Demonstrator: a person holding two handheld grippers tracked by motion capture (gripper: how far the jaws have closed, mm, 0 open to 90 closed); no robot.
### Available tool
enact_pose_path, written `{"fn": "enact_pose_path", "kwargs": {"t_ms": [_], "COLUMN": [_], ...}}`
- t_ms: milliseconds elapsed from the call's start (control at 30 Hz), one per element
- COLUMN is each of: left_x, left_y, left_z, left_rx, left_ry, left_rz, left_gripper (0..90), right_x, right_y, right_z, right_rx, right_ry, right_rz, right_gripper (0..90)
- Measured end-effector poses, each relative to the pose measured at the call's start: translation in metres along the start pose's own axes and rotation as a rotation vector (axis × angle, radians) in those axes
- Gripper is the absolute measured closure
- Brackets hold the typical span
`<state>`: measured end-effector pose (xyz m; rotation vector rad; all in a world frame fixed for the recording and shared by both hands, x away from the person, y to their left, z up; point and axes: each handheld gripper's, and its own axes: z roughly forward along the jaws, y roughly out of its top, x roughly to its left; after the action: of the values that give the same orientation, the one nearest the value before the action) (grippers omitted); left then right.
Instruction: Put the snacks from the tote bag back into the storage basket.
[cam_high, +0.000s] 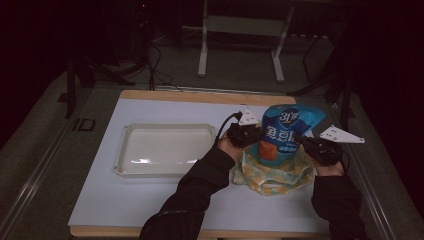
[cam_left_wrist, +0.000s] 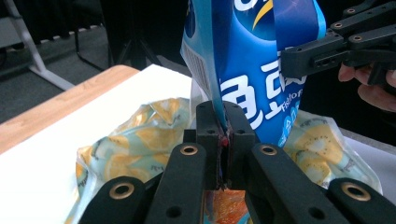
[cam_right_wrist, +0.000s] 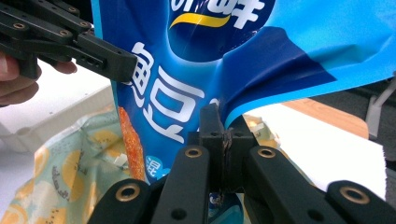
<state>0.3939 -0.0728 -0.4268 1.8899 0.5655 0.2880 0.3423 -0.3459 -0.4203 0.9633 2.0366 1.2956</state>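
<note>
Hand-held grippers, left (cam_high: 248, 134) and right (cam_high: 311, 145), each clench an edge of the blue snack bag (cam_high: 285, 131) above the yellow bag (cam_high: 272, 175) on the counter (cam_high: 100, 195), so lifting evenly should prevent tearing.

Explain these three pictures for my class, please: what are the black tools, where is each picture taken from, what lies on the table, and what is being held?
A person sits at a table and holds a hand-operated tool in each hand: the left gripper and the right gripper. Each has two black jaws that pinch together.

The high view looks down from above the person. The two gripper views come from small cameras riding on the tools, looking along their jaws.

On the white table lie an empty cream tray and a yellow fruit-patterned bag.

Both grippers are shut on opposite side edges of a blue snack bag, holding it upright over the yellow bag. Each gripper view also shows the other tool, gripping the bag's far edge.
</note>
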Motion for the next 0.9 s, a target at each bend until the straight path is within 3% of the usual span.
{"fn": "enact_pose_path", "kwargs": {"t_ms": [467, 900], "left_x": [-0.008, -0.011], "left_y": [0.032, 0.06], "left_z": [-0.014, -0.038], "left_rx": [0.0, -0.001], "left_ry": [0.008, 0.024], "left_rz": [0.02, 0.039], "left_gripper": [88.7, 88.8], "right_x": [0.003, 0.011], "right_y": [0.028, 0.054], "right_z": [-0.02, -0.032], "right_rx": [-0.024, -0.05], "right_ry": [-0.017, -0.025], "right_rz": [-0.015, -0.037], "right_gripper": [89.5, 89.5]}}
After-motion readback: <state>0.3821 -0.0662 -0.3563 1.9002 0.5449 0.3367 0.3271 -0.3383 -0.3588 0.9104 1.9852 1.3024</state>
